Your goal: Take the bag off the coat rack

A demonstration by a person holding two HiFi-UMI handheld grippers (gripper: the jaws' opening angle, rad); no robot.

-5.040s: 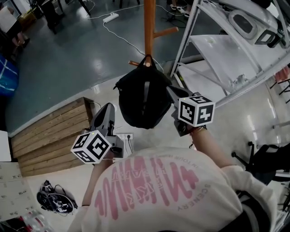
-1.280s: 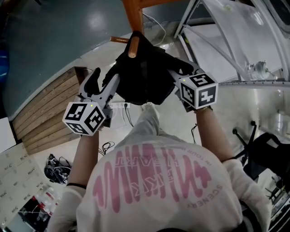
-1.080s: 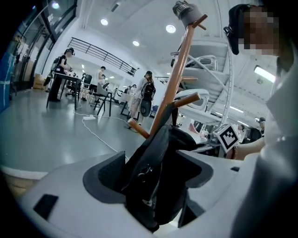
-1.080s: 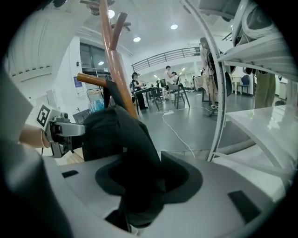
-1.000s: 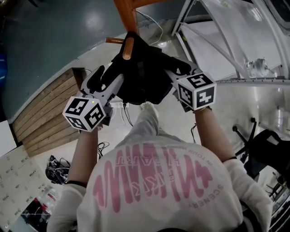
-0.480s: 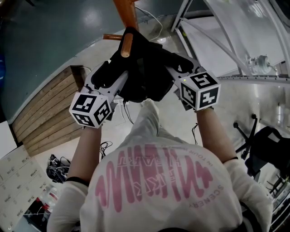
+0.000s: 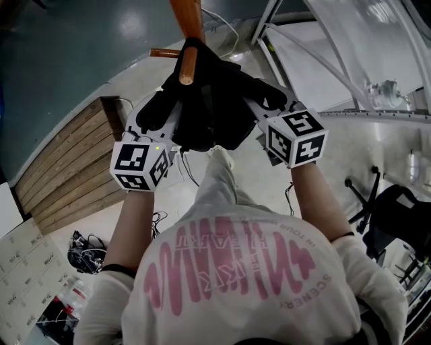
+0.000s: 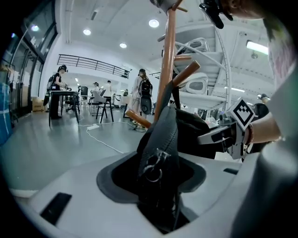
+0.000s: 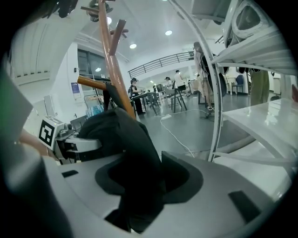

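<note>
The black bag (image 7: pixel 215 108) hangs on an upward-slanting wooden peg (image 7: pixel 187 66) of the coat rack (image 7: pixel 188 17), close against the rack's pole. It looks soft and slack, probably light to middling in weight. The cloth bunches wherever it is pinched, so it will likely sag and swing once it is off the peg. The left tool (image 7: pixel 161 112) has just been closing its jaws, and they now grip a zipped seam with a metal ring (image 8: pixel 151 169). The right tool (image 7: pixel 262 101) pinches a thick fold on the bag's other flank. Seams should hold better than loose cloth. The loop over the peg is black on black and hard to make out. The bag's underside and its contents are hidden.
</note>
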